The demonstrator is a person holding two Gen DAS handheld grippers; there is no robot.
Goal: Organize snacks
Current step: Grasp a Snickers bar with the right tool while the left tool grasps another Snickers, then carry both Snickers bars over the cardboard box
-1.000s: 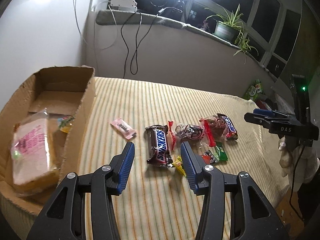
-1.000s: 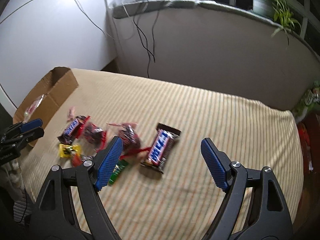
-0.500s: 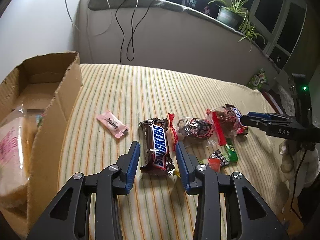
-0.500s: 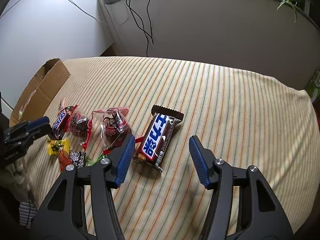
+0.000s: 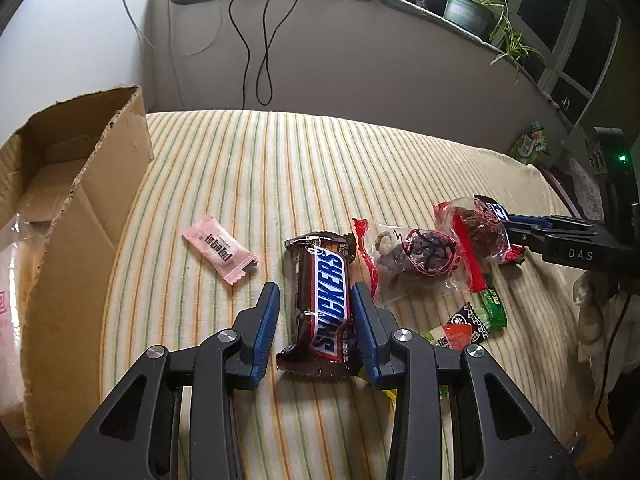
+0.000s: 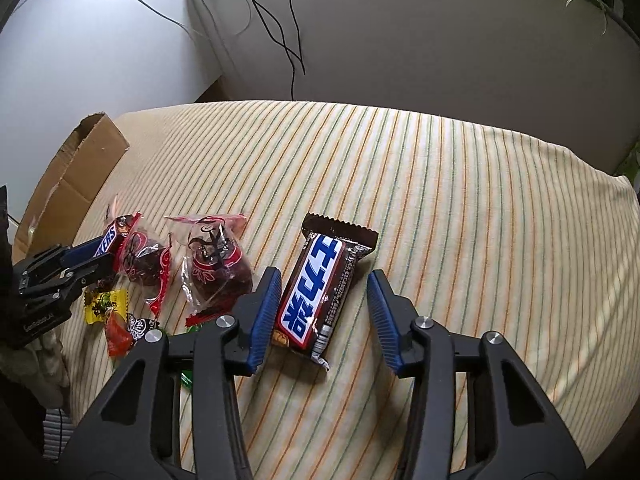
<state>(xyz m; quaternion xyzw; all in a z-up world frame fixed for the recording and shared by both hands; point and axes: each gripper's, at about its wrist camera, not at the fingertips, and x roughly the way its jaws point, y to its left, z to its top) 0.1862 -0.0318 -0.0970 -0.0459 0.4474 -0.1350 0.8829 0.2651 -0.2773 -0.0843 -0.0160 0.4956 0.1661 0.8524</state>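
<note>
My left gripper is open with its blue pads on either side of a brown Snickers bar lying on the striped cloth; the right pad touches the wrapper. My right gripper is open around a second brown bar with a blue label, left pad close to it. Two clear bags of dark red sweets lie between the bars. A pink sachet lies left of the Snickers. The open cardboard box stands at the left.
Small wrapped candies, yellow, red and green, lie near the front edge. A bagged pink item is in the box. Cables hang down the wall behind. Plants stand on the sill.
Both grippers have moved forward and down onto their bars. Each has narrowed its jaws around its bar.
</note>
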